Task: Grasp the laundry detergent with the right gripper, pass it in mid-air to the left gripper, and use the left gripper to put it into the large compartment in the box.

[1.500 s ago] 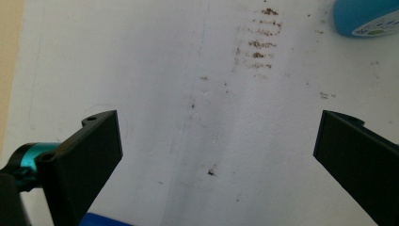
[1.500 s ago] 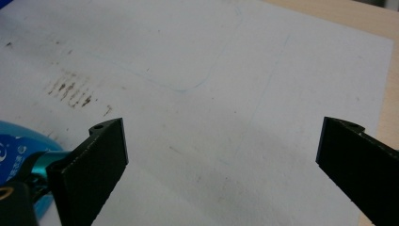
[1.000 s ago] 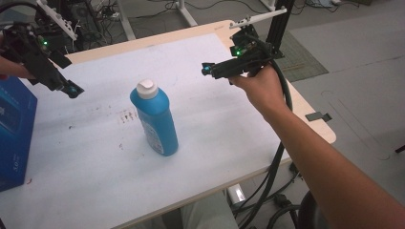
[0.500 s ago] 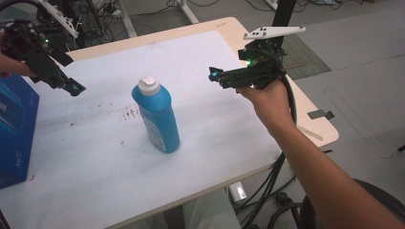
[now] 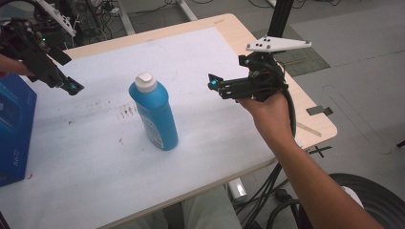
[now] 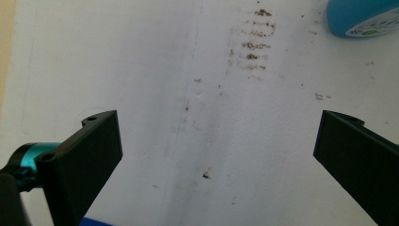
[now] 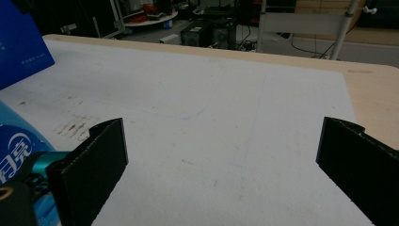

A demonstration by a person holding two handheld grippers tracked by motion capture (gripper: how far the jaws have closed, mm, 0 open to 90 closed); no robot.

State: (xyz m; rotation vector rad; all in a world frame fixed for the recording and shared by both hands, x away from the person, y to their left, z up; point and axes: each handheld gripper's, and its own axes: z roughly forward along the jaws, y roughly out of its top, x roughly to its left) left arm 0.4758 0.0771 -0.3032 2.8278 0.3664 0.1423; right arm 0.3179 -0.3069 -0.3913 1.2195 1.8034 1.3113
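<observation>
High view: blue plastic bottle [image 5: 154, 117], white cap, upright on stained white surface [image 5: 200, 62] | left gripper [image 6: 216, 155] jaws released | right gripper [image 7: 221, 160] jaws released | blue box [image 5: 14, 129] at edge

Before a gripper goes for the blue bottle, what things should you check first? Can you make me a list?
1. Blue bottle standing upright on the table: ok.
2. White cap on the bottle: ok. Whether it is screwed tight: cannot tell.
3. Right gripper open wide and holding nothing: ok.
4. Left gripper open and holding nothing: ok.
5. Space around the bottle free for a grab: ok. The blue box sits apart at the table's left edge.
6. Gripper lined up with the bottle: not ok. Both hover off to its sides, and the bottle sits at the edge of each gripper view.
</observation>
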